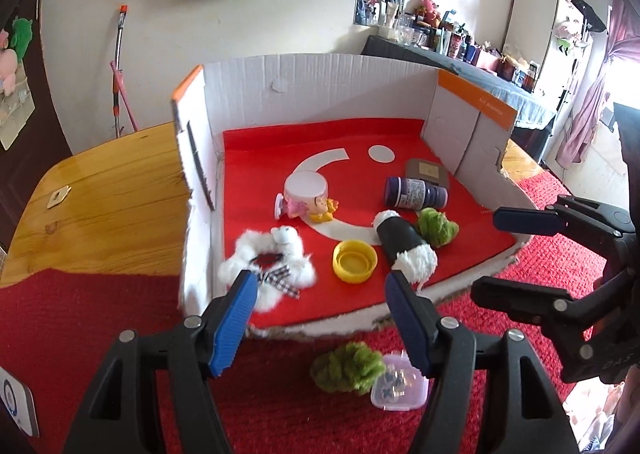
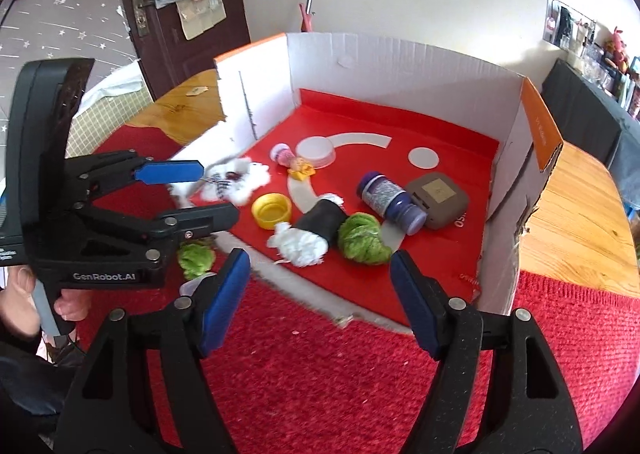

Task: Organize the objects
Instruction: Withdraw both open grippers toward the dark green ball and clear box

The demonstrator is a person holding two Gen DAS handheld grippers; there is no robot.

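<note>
An open cardboard box (image 1: 320, 90) with a red floor holds a white fluffy toy (image 1: 272, 262), a yellow lid (image 1: 355, 261), a black-and-white plush roll (image 1: 404, 250), a green pompom (image 1: 438, 226), a purple bottle (image 1: 416, 193), a doll cup (image 1: 306, 196) and a brown case (image 1: 428, 170). A second green pompom (image 1: 347, 368) and a small clear container (image 1: 398, 382) lie on the red carpet in front of the box. My left gripper (image 1: 322, 322) is open above them. My right gripper (image 2: 320, 298) is open before the box's front edge.
The box sits on a wooden table (image 1: 104, 190) partly covered by red carpet (image 2: 360, 374). The right gripper shows at the right of the left wrist view (image 1: 520, 254); the left gripper shows at the left of the right wrist view (image 2: 188, 194). A cluttered shelf (image 1: 460, 46) stands behind.
</note>
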